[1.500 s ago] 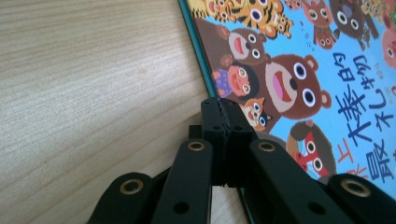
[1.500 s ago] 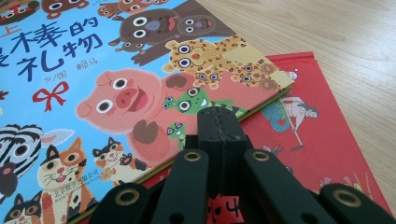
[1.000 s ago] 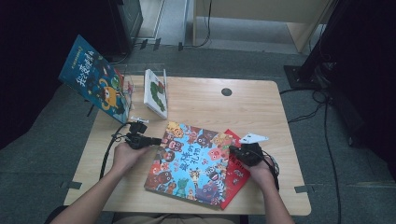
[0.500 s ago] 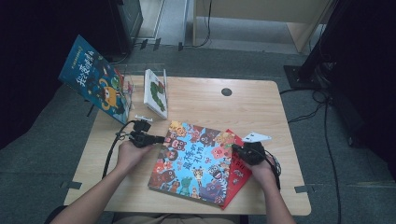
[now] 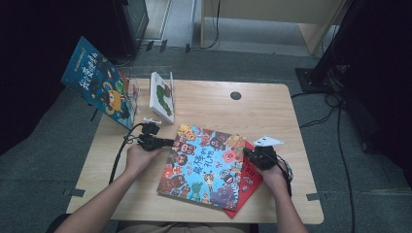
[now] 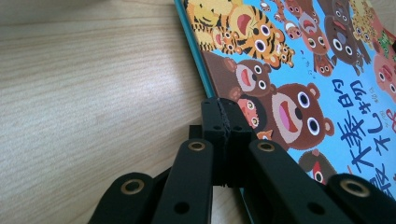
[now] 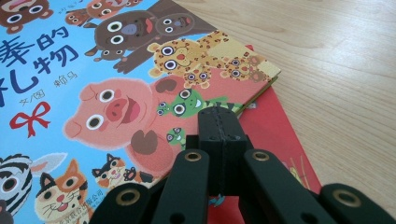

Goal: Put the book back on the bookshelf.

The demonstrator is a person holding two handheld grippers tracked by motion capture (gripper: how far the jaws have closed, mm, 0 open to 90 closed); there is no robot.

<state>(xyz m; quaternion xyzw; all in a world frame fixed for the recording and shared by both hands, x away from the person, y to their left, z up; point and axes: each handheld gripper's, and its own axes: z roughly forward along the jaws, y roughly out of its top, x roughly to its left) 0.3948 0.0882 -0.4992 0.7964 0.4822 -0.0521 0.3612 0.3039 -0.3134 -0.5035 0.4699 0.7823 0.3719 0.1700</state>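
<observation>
Animal book | shifted slightly rightward since earlier | both grippers' fingers pressed together at its edges.

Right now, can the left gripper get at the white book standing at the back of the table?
Probably yes. The left gripper sits shut at the animal book's edge, and bare table lies between it and the white book.

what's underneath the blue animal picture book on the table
A red book lies under the blue picture book, sticking out at its right edge and lower corner. Most of the red cover is hidden, so its title and picture cannot be seen.
</observation>
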